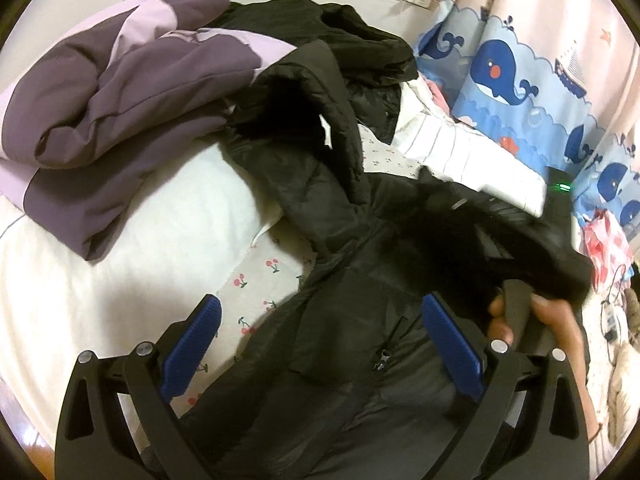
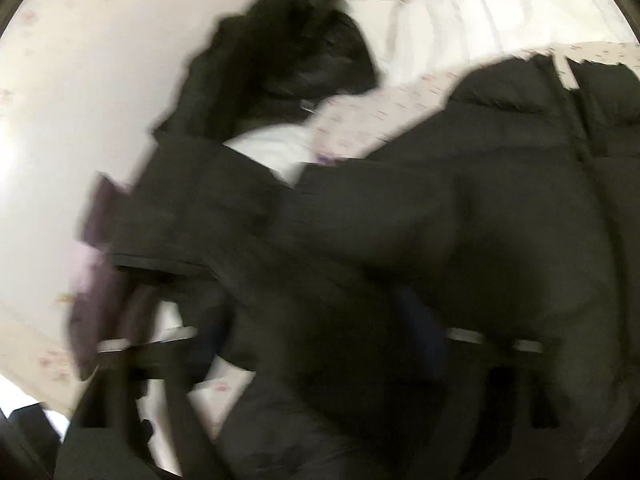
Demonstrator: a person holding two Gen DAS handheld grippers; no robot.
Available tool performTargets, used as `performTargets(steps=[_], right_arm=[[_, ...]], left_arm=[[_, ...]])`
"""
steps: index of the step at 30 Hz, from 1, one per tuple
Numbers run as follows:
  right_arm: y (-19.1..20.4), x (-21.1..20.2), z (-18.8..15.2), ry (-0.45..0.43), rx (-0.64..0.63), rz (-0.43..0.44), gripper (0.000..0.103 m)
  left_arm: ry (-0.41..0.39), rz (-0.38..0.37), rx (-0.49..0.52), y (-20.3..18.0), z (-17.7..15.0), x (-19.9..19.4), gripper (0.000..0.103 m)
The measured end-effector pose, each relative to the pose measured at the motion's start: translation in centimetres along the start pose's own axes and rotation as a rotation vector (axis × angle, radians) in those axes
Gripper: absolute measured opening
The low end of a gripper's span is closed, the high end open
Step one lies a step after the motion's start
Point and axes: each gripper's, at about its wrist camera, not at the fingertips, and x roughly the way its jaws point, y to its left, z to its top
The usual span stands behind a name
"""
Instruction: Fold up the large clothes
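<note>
Blue-padded left gripper (image 1: 320, 348) hovers wide open, empty, over the black padded jacket (image 1: 352, 280) sprawled across the cherry-print bed (image 1: 248, 280); right gripper (image 2: 320, 344) is too blurred to tell.

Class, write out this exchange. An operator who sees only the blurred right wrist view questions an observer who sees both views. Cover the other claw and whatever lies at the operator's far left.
Operator: My picture is smeared. I can only make out the black coat. Is the other tool gripping it?
Observer: No. The left claw is open, with its blue pads wide apart above the coat.
Operator: What is at my far left?
Observer: A purple jacket, loosely folded on the white bedding beside the coat.
</note>
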Motion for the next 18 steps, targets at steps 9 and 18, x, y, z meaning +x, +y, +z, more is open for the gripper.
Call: performTargets(steps=[9,18], right_arm=[[-0.9,-0.6,0.1,0.144,0.053,0.065,0.097],[-2.5,-20.0,-5.8,-0.004,0.176,0.055,0.097]], left_arm=[[-0.076,0.094,0.118,-1.2,0.0,-1.0,0.096],[-0.324,0.378,0.88,-8.7,2.5,0.3,0.096]])
